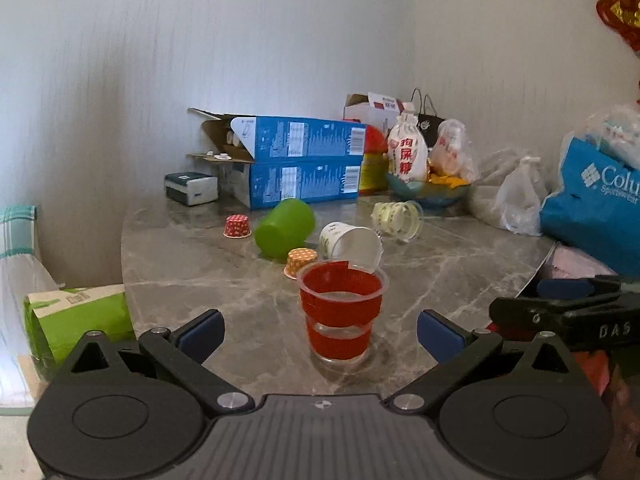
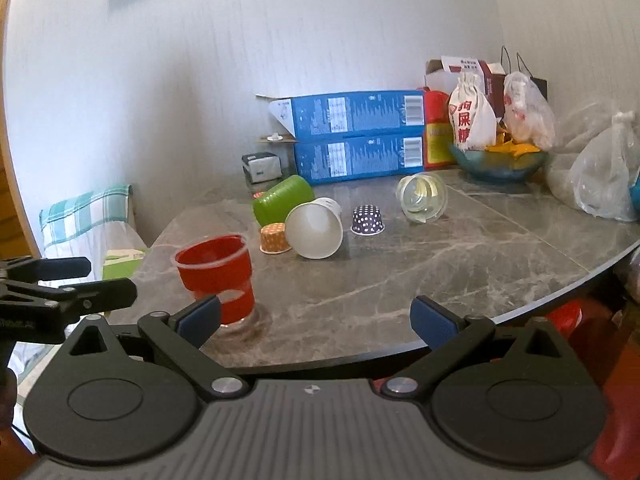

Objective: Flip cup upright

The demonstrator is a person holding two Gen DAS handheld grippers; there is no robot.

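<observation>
Your grey marbled surface (image 1: 440, 280) carries everything noted here, and the red cup (image 1: 341, 314) serves as the reference point for each position.

At the far edge beyond the red cup lie two stacked blue cartons (image 1: 304, 160), barcodes facing you; their print is too small to read. To the far right of the cup stands a blue bag (image 1: 596, 204) showing "Colu" over "Sportswear", partly cut off. Right of the cartons, a blue bowl (image 1: 428, 192) holds a white pouch (image 1: 407, 152) with red Chinese characters.

Behind the red cup, the green cup (image 1: 285, 227) lies on its side. The white paper cup (image 2: 316, 230) also lies on its side, just behind the red cup, mouth toward you. A clear cup (image 2: 422, 198) lies tipped over farther back and to the right.

The red cup itself stands upright, mouth up, near the front edge of the surface.

Your left tongs (image 1: 320, 334) are released and spread wide; the red cup sits between the blue pads, touching neither. Your right tongs (image 2: 316, 318) are likewise spread wide and grip nothing; the red cup stands just beyond their left pad. "DAS" is legible on the right tongs' body in the left wrist view.

Smallest items: an orange dotted cupcake liner (image 1: 300, 262) just behind the red cup, a red dotted one (image 1: 237, 226) farther back left, and a purple dotted one (image 2: 367, 220) back right.
</observation>
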